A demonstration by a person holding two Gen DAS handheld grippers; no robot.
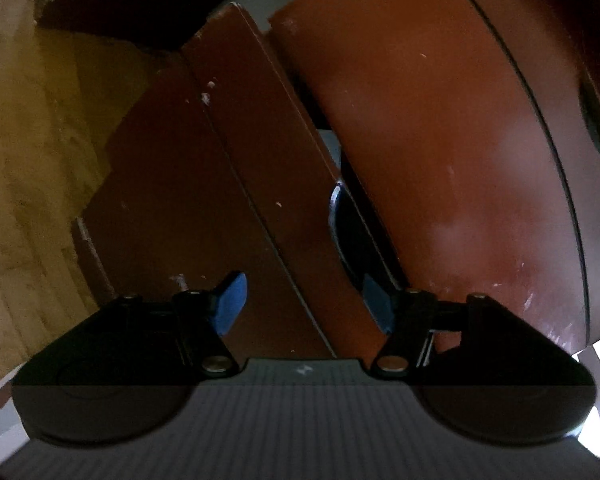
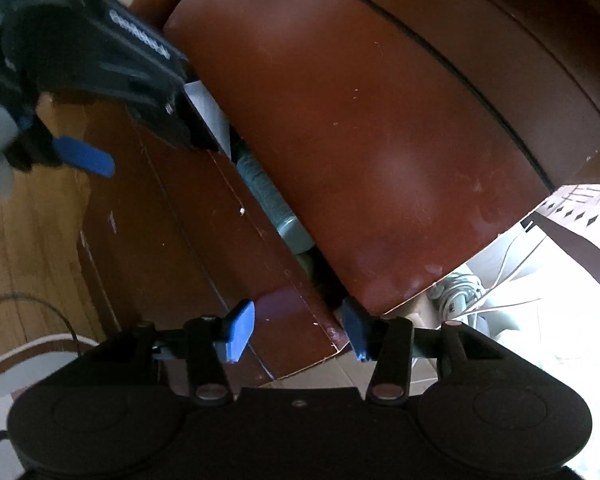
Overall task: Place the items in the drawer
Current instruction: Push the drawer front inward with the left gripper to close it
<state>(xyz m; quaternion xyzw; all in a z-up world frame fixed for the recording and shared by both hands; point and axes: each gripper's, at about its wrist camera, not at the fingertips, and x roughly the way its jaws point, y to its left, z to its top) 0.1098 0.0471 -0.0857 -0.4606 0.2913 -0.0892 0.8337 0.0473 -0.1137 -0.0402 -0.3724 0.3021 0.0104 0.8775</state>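
Both views look at a red-brown cabinet with its drawer pulled out a narrow way.

Left gripper: blue-padded fingers spread apart, nothing between them; they straddle the drawer front, its top edge running between the pads. In the right wrist view the same gripper shows at upper left, body over the far end of the gap, one blue finger hanging in front of the drawer face.

Right gripper: fingers apart, holding nothing, one pad either side of the near corner of the drawer front.

The cabinet top overhangs the drawer, leaving one narrow slot. In the slot: a pale teal cylindrical item lying lengthwise, a white sheet at the far end, and a dark rounded object with a shiny rim; what it is cannot be told.

Wooden floor left of the drawer face, with a black cable on it. Right of the cabinet, a tangle of white cords.

Count: two grippers, one drawer, three things visible inside.
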